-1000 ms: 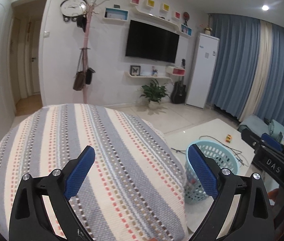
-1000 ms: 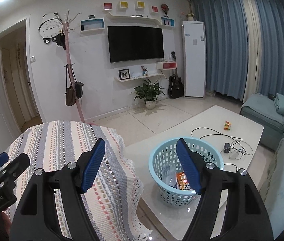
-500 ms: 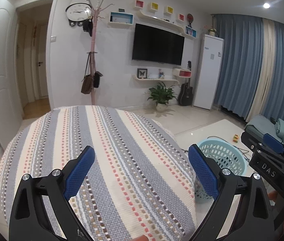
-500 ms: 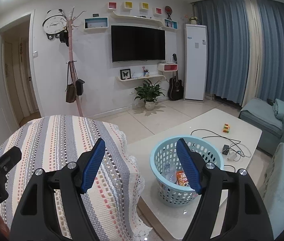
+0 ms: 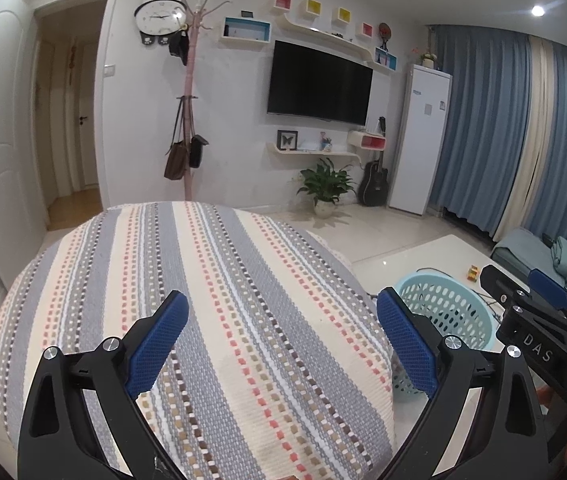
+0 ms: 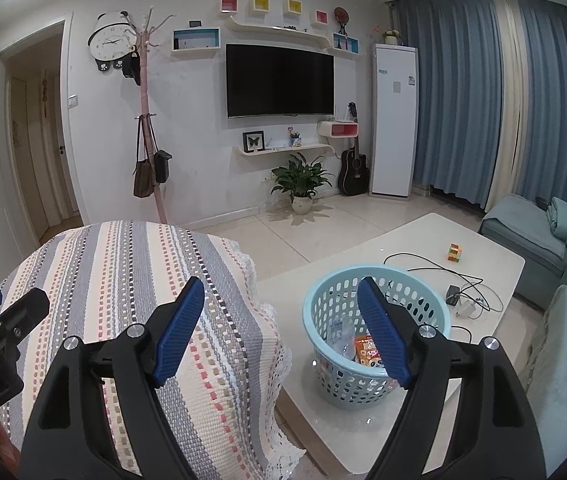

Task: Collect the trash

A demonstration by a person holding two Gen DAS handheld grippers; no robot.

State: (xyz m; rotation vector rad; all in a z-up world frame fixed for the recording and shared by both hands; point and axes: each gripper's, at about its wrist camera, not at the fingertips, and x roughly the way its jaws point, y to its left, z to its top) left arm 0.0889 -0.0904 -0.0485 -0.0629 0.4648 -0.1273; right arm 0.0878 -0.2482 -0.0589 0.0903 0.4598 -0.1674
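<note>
Through your left wrist camera, your left gripper [image 5: 281, 340] is spread wide with nothing between its blue pads, hovering over a striped woven cover [image 5: 219, 304] that fills the foreground. The light blue basket [image 5: 445, 312] stands just beyond the cover's right edge, your right gripper [image 5: 539, 300] beside it. Behind are a wall-mounted television [image 5: 319, 82] and blue curtains [image 5: 495, 140].

Through your right wrist camera, your right gripper [image 6: 283, 332] has just been opening and gapes empty. The basket [image 6: 375, 332] sits on the white coffee table [image 6: 423, 240] holding an orange packet [image 6: 367, 350] and clear plastic trash, with cables [image 6: 443, 276] and a coloured cube [image 6: 455, 252] farther along.
</note>
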